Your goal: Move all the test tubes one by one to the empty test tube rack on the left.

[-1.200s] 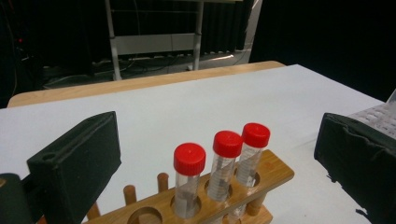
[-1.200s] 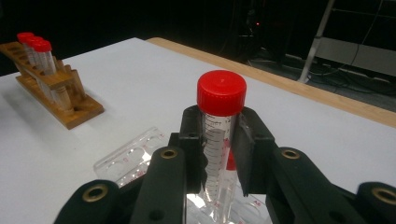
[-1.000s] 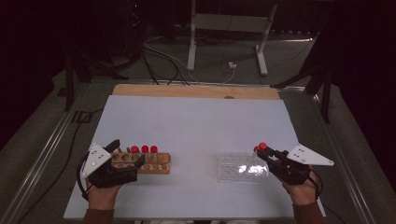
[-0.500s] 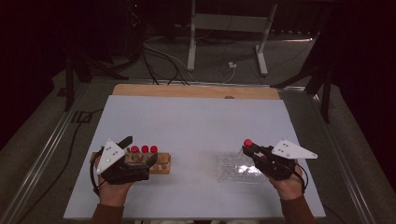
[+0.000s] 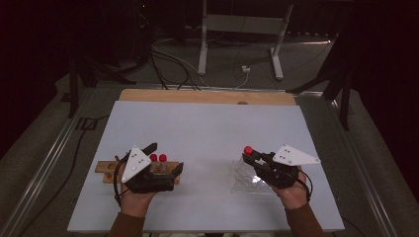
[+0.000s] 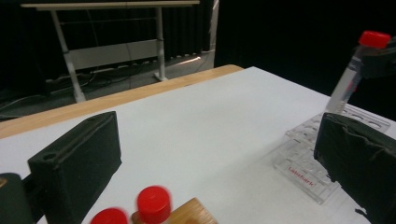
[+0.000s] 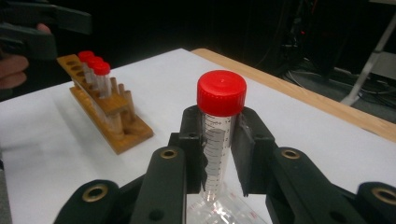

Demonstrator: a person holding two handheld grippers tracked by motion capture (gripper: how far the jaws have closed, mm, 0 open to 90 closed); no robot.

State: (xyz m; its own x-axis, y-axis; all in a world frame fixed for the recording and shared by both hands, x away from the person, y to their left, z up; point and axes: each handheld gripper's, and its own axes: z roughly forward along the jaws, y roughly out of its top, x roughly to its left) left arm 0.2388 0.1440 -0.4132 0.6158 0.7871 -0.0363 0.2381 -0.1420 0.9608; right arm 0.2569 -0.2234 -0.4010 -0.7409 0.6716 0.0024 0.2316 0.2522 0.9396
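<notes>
A wooden tube rack (image 5: 106, 170) lies at the front left with red-capped tubes (image 5: 158, 158) standing in it. My left gripper (image 5: 165, 158) hovers over the rack's right end, open, its pads (image 6: 74, 172) wide apart and touching nothing. The tube caps (image 6: 153, 204) sit low between the pads. My right gripper (image 5: 254, 158) is shut on a clear tube with a red cap (image 5: 248, 149), held upright over a clear plastic rack (image 5: 242, 178). In the right gripper view the pads clamp the graduated tube (image 7: 218, 140) just below its cap.
The white tabletop (image 5: 207, 128) stretches wide between and beyond the two racks, with a wooden strip (image 5: 207, 97) along its far edge. Metal rails run along both sides. Cables and a stand's legs (image 5: 242, 44) lie on the floor behind.
Both hands have moved toward the middle. The left gripper slid right along the wooden rack. The right gripper carried the red-capped tube left, over the clear rack.
</notes>
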